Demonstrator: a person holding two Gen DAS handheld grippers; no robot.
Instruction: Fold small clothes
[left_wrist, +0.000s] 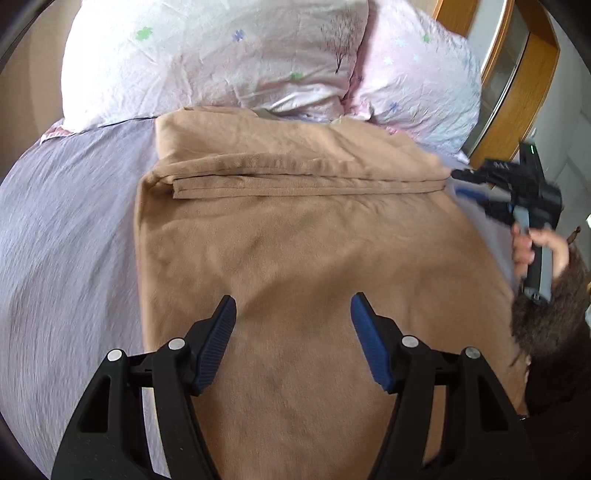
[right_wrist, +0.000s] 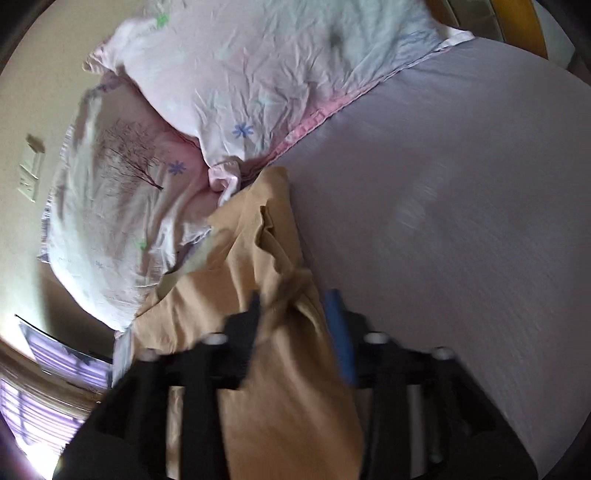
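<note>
A tan garment (left_wrist: 295, 229) lies flat on the bed, with a folded band across its far part. My left gripper (left_wrist: 293, 310) is open and empty, just above the near part of the garment. My right gripper (left_wrist: 458, 182) shows in the left wrist view at the garment's right edge, beside the folded band. In the right wrist view the right gripper (right_wrist: 295, 306) is open, its fingers on either side of a bunched edge of the tan garment (right_wrist: 273, 258). That view is blurred.
Two pink-white floral pillows (left_wrist: 207, 55) lie at the head of the bed, touching the garment's far edge. The lilac bedsheet (left_wrist: 66, 221) spreads to the left. A wooden frame (left_wrist: 517, 92) stands at the back right. The person's hand (left_wrist: 543, 251) holds the right gripper.
</note>
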